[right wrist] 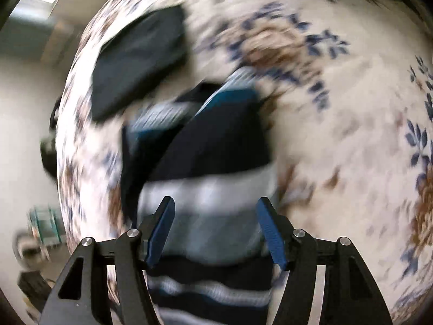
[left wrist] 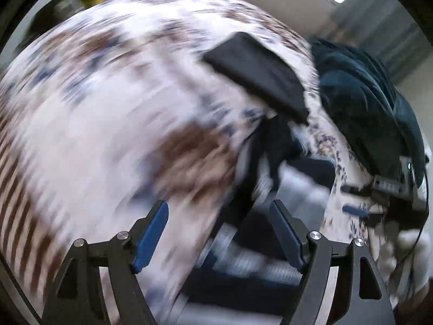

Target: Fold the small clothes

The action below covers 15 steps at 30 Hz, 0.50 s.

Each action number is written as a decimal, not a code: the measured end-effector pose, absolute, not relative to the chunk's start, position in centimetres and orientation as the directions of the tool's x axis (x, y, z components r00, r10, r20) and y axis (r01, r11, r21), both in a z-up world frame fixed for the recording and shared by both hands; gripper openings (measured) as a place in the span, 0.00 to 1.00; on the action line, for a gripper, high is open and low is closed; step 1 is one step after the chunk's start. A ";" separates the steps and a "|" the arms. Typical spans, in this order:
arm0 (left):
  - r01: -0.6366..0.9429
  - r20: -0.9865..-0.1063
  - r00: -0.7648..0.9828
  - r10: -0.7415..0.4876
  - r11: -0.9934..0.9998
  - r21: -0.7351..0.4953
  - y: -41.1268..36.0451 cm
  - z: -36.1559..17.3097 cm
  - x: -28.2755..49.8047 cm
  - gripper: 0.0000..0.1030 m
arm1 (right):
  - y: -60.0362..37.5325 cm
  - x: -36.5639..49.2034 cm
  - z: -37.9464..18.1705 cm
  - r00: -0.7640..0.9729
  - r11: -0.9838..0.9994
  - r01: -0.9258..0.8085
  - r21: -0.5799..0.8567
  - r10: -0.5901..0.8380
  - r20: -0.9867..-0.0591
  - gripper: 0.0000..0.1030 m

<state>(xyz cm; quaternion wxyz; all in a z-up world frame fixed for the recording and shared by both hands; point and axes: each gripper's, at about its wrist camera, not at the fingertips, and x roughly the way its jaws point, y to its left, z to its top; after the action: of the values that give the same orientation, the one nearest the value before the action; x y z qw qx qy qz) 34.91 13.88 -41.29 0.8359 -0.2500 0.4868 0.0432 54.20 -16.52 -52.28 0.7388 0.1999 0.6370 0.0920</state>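
Clearly, your right claw (right wrist: 216,230) and left claw (left wrist: 220,233) gaped wide, empty, over the striped garment (right wrist: 213,197) beside the folded cloth (right wrist: 140,62); moving that fast, you risked snagging both.

Quick count: one floral bedsheet (right wrist: 338,140), one folded dark garment (right wrist: 138,62) on it, one striped garment (right wrist: 211,189) in navy, grey and teal, one dark teal heap (left wrist: 362,103) at the edge, two grippers, left (left wrist: 219,233) and right (right wrist: 215,228).
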 end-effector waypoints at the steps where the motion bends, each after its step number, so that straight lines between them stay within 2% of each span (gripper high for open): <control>1: -0.285 -0.839 0.513 -0.179 0.887 -0.364 13.3 -41.6 37.7 0.73 | -17.8 55.7 -53.0 0.179 0.891 0.150 0.428 0.401 -0.898 0.63; 5: -0.173 -0.887 0.384 -0.257 0.924 -0.342 9.1 -45.2 49.4 0.73 | -19.7 58.8 -55.4 0.193 0.837 0.220 0.501 0.466 -0.863 0.63; 9: -0.067 -0.915 0.318 -0.249 0.957 -0.284 5.3 -47.7 55.6 0.73 | -18.8 61.4 -56.8 0.204 0.798 0.203 0.567 0.532 -0.822 0.63; 10: -0.032 -0.915 0.321 -0.246 0.962 -0.271 4.5 -48.0 56.0 0.60 | -18.7 61.9 -56.8 0.218 0.807 0.187 0.560 0.522 -0.825 0.57; 11: 0.015 -0.916 0.325 -0.237 0.969 -0.246 3.6 -48.2 56.3 0.21 | -18.4 62.2 -56.8 0.224 0.817 0.174 0.549 0.510 -0.830 0.28; 12: 0.048 -0.926 0.317 -0.207 0.978 -0.202 3.0 -48.6 56.7 0.10 | -18.2 62.6 -56.9 0.222 0.840 0.160 0.519 0.482 -0.848 0.10; 13: 0.056 -0.922 0.334 -0.194 0.981 -0.186 2.9 -48.6 56.6 0.11 | -18.1 62.6 -57.3 0.217 0.850 0.150 0.505 0.470 -0.856 0.04; 15: 0.044 -0.900 0.397 -0.179 0.983 -0.176 3.9 -48.1 55.9 0.10 | -18.0 62.3 -57.1 0.241 0.853 0.132 0.504 0.466 -0.852 0.04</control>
<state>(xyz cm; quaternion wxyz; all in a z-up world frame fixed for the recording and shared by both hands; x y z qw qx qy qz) 55.93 3.88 -48.13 0.8333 -0.0615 0.5452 -0.0669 62.31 -18.04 -57.13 0.7481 0.2467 0.6059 0.1114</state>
